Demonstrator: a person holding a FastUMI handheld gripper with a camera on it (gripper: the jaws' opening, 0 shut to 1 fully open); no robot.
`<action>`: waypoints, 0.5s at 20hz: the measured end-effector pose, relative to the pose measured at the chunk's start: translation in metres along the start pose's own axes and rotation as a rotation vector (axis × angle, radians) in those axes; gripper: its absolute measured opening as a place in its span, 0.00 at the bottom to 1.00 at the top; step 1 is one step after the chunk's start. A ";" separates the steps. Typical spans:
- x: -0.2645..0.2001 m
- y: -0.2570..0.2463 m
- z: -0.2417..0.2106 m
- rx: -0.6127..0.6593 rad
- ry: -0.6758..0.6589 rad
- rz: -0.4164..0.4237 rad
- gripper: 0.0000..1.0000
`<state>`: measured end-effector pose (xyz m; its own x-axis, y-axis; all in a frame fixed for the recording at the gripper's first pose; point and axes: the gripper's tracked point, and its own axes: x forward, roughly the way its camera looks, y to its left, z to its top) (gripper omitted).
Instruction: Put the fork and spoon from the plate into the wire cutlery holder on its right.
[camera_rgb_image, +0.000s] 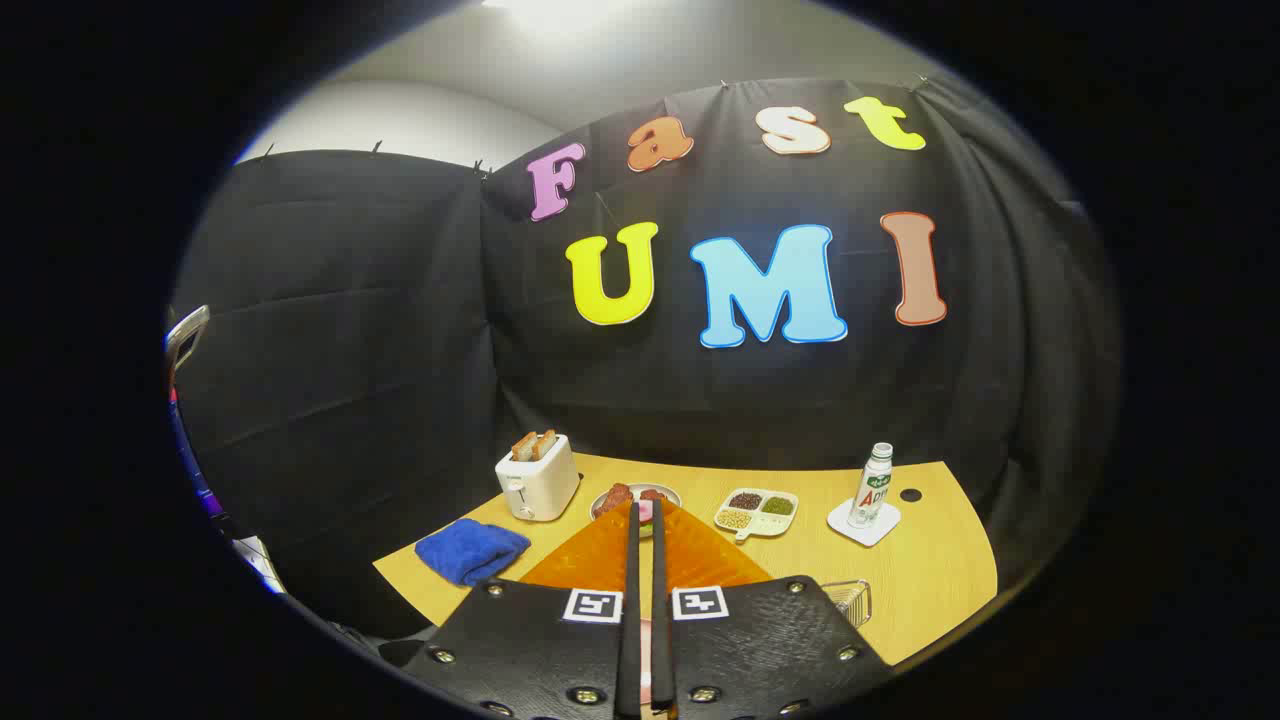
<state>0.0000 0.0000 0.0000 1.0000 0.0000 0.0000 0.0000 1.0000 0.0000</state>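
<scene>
Clenched, empty fingers (644, 520) above the table (940, 570), wire cutlery holder (850, 600) alongside, green-labelled bottle (872, 486) beyond.

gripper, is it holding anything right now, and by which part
Nothing is held. The gripper has its fingers closed together with nothing between them, raised above the orange mat on the table.

Beyond the jaws, a light wood-grain counter (930, 570) carried the work area, with a round dark hole (910, 495) near its far corner. Black cloth walls (340, 330) enclosed the booth behind and beside the counter, pinned along the upper edge. Above the cloth, a pale wall and ceiling (450, 110) were visible. A bright overhead light (560, 12) shone from the ceiling.
</scene>
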 end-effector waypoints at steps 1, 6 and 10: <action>-0.001 -0.001 -0.001 -0.001 0.006 -0.003 0.04; 0.000 -0.003 -0.007 -0.005 0.020 -0.011 0.04; 0.002 -0.003 -0.015 -0.013 0.036 -0.013 0.04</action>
<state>0.0020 -0.0033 -0.0150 0.9993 -0.0137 -0.0359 0.0132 0.9998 -0.0131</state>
